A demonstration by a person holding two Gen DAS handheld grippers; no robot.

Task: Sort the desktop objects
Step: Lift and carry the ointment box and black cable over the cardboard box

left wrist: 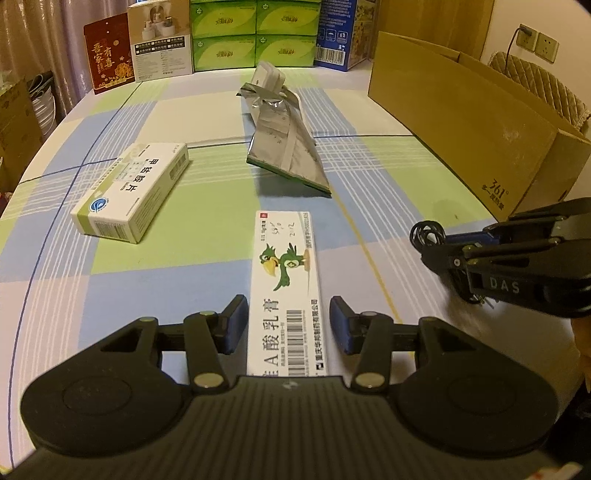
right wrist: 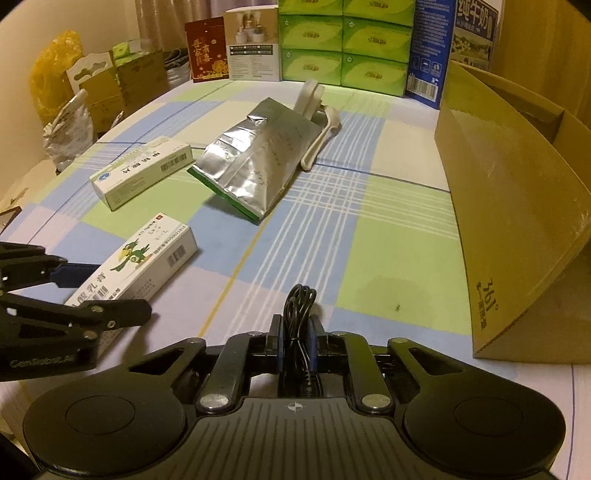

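My left gripper [left wrist: 289,314] is open, its fingers on either side of a long white ointment box with a green parrot [left wrist: 286,280], not touching it. That box also shows in the right wrist view [right wrist: 144,262], with the left gripper [right wrist: 107,293] around it. My right gripper [right wrist: 295,328] is shut on a coiled black cable [right wrist: 301,306], held just above the table; the right gripper [left wrist: 448,247] and its cable [left wrist: 426,232] show at the right of the left wrist view. A white-green medicine box [left wrist: 135,192] and a silver foil pouch [left wrist: 286,147] lie further off.
An open cardboard box [left wrist: 480,125] stands at the right, also in the right wrist view [right wrist: 517,206]. A white clip [right wrist: 314,99] lies behind the pouch. Green tissue packs [left wrist: 255,33] and other cartons line the far edge of the checked tablecloth [left wrist: 207,254].
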